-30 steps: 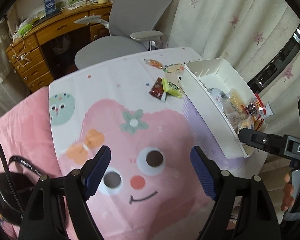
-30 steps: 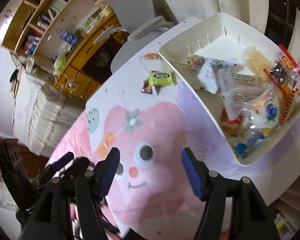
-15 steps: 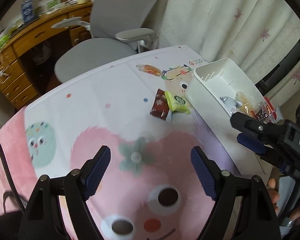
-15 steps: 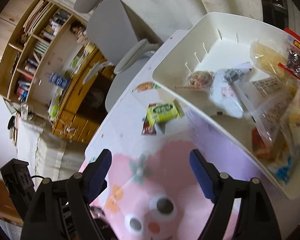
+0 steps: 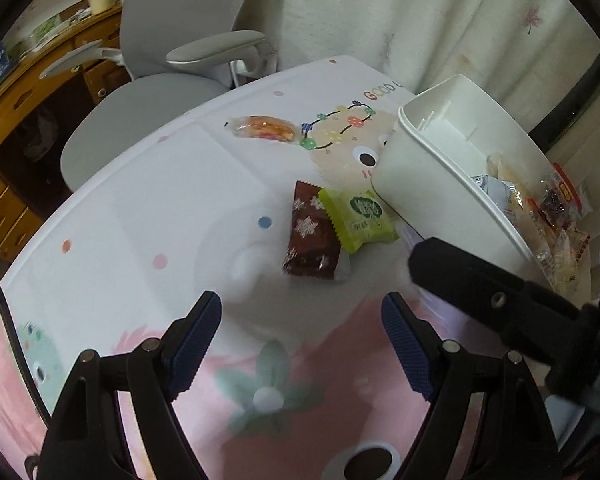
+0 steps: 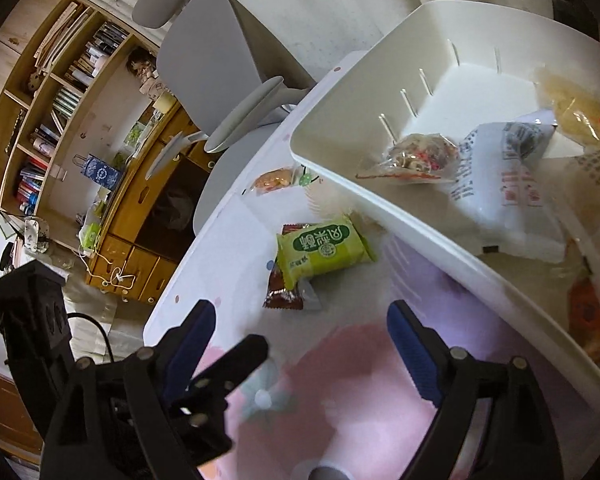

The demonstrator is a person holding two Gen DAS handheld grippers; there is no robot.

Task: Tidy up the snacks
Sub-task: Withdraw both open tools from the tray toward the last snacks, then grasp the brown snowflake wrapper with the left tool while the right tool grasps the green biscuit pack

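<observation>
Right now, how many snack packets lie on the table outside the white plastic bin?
3: a green packet beside the white plastic bin, overlapping a brown packet, and a clear orange-filled packet farther away. Others may hide behind the bin.

We see bare patterned worktop (image 5: 172, 208) between our left tongs (image 5: 302, 340) and the two nearest packets, open enough to pass over. The brown packet (image 5: 310, 240) and green packet (image 5: 358, 216) lie touching, the green one just beside the white bin's (image 5: 412, 184) near corner, so that wall blocks approach from the right. The right tongs (image 6: 300, 344), jaws opening with nothing between them, reach in low beside the bin and crowd that side. The orange packet (image 5: 265, 128) lies apart, farther back, with free cloth around it. A grey chair (image 5: 180, 84) stands beyond the far edge.
</observation>
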